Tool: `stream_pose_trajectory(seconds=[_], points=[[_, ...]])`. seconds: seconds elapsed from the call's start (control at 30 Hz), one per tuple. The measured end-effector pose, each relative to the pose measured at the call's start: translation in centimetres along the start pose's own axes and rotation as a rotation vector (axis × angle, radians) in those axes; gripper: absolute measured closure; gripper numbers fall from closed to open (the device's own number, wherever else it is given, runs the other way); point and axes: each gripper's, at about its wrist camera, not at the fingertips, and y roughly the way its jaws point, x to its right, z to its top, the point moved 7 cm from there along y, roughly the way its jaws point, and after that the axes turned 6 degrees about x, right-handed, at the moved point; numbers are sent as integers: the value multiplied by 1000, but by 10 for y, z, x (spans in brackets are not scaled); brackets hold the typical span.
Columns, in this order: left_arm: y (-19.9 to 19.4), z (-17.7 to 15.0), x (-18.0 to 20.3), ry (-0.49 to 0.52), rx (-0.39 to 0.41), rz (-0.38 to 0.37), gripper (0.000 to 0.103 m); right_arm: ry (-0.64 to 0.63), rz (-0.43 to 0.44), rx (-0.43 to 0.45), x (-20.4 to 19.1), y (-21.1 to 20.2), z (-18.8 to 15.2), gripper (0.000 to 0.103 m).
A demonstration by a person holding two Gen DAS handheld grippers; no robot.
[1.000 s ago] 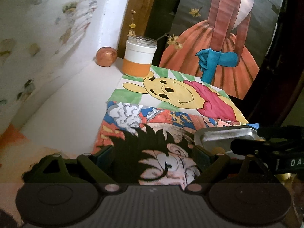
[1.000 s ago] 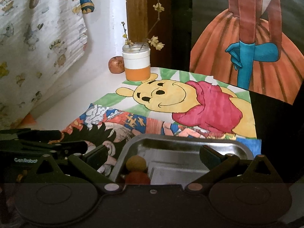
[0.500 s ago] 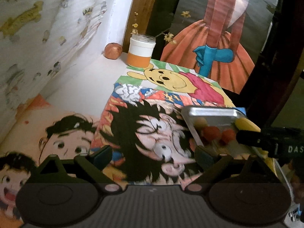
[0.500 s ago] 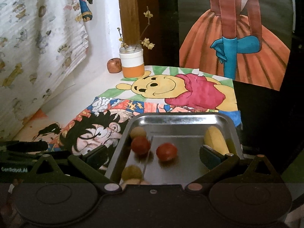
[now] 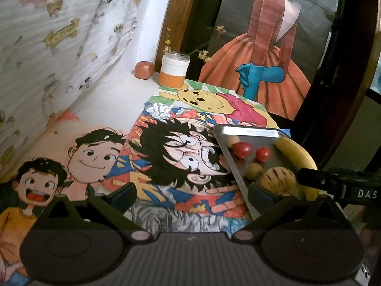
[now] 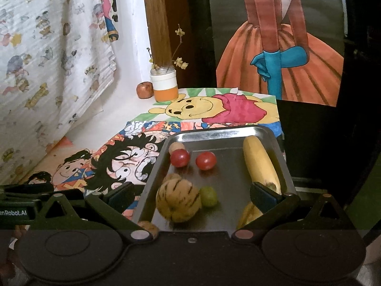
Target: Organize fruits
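Most fruit sits in the tray (image 6: pixel 269 135): banana (image 6: pixel 259 162) at its right wall, two tomatoes (image 6: pixel 206 160) and a striped melon (image 6: pixel 178 199) toward its left. An apple (image 6: pixel 144 90) beyond the tray remains out. Both my left gripper (image 5: pixel 190 194) and right gripper (image 6: pixel 190 194) gape wide, holding nothing.

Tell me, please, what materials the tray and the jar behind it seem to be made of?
Tray: probably stainless steel or aluminium, with a shiny finish; its grey rim gives bright reflections. Jar: apparently clear glass, since its top is see-through; a white and orange band, material unclear, covers the body.
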Motion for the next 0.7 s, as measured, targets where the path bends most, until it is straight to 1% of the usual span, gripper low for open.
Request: stream_pose_trajectory(seconds=[0.27,0.47,0.7], points=[[-9,-19,11,8,-21,-18,1,29,-9,-1,6,-15,-12,1],[-11,-27,15,6,-20,-32,1,30,-19,-1,7,-20,-18,1],[-11,-32,16,15,-25,-29,1,25,-37,6,8,-23,-24,1]])
